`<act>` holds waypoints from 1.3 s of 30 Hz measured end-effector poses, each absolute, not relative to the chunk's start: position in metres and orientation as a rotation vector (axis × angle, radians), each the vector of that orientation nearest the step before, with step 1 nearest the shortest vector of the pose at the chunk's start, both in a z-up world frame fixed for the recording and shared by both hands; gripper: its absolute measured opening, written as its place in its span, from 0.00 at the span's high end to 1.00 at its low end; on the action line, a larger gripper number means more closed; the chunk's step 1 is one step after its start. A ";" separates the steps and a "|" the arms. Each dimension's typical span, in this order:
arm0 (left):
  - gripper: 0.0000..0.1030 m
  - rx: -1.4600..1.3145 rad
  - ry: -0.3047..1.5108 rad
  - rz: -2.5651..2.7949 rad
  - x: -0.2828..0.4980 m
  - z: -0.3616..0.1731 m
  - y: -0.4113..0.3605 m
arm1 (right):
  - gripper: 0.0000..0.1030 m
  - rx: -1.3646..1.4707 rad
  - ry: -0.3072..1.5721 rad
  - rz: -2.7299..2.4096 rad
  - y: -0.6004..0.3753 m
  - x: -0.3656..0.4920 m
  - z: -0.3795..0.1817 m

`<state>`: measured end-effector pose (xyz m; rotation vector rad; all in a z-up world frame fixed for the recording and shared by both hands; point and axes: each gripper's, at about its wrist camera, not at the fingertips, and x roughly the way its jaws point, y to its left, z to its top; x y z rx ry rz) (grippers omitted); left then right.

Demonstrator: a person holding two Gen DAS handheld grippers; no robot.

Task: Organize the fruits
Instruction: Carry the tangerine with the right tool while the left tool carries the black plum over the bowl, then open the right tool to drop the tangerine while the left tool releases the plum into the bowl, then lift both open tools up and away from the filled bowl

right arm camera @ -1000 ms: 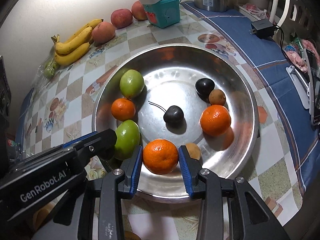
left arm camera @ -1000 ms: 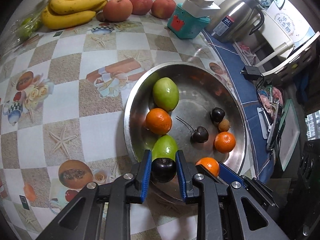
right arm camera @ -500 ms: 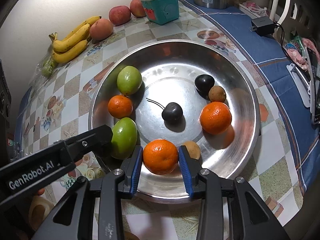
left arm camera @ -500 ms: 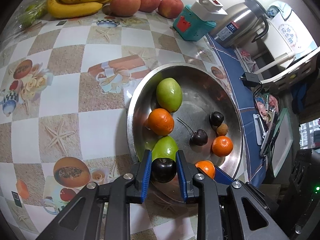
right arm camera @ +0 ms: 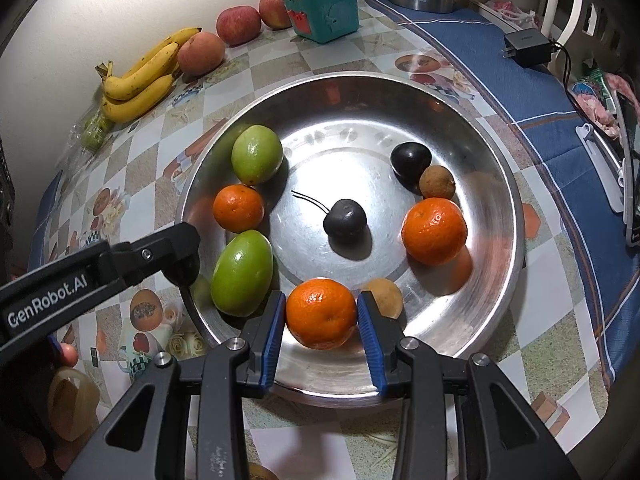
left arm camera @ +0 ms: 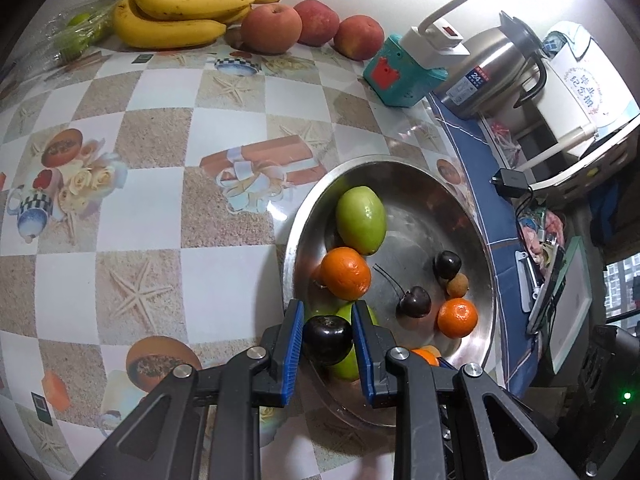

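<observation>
The left claw (left arm camera: 327, 340) pinches a dark, glossy round plum (left arm camera: 328, 339) just above the near rim of the shallow steel basin (right arm camera: 504, 216), over a smooth green mango (right arm camera: 242, 278). The right claw (right arm camera: 321, 320) pinches a dimpled mandarin (right arm camera: 321, 313) that seems to rest on the basin floor beside a small brown longan (right arm camera: 384, 297). The bananas (left arm camera: 180, 12) and apples (left arm camera: 272, 28) lie far across the checkered worktop (left arm camera: 160, 200), nearer to the left hand.

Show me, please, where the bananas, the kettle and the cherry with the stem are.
bananas (left arm camera: 180, 12): left wrist view, middle of the bunch.
kettle (left arm camera: 486, 70): left wrist view, its steel body.
cherry with the stem (right arm camera: 345, 218): right wrist view, top of the fruit.
</observation>
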<state>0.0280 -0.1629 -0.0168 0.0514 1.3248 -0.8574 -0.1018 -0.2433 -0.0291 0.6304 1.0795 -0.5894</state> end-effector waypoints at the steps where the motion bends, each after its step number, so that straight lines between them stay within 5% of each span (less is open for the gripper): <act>1: 0.74 0.053 1.323 -0.857 0.028 -0.017 -0.163 | 0.63 0.630 1.081 -0.588 -0.243 -0.102 -0.029; 21: 0.61 0.077 1.320 -0.850 0.027 -0.010 -0.162 | 0.62 0.635 1.094 -0.586 -0.243 -0.101 -0.029; 30: 0.23 0.173 1.273 -0.661 0.032 -0.005 -0.140 | 0.47 0.591 1.088 -0.568 -0.236 -0.097 -0.024; 32: 0.21 0.222 1.262 -0.581 0.033 -0.009 -0.133 | 0.35 0.577 1.087 -0.570 -0.234 -0.097 -0.023; 36: 0.17 0.333 1.242 -0.452 0.036 -0.023 -0.120 | 0.34 0.549 1.088 -0.565 -0.230 -0.095 -0.023; 39: 0.16 0.360 1.237 -0.418 0.037 -0.029 -0.112 | 0.24 0.533 1.090 -0.562 -0.228 -0.094 -0.023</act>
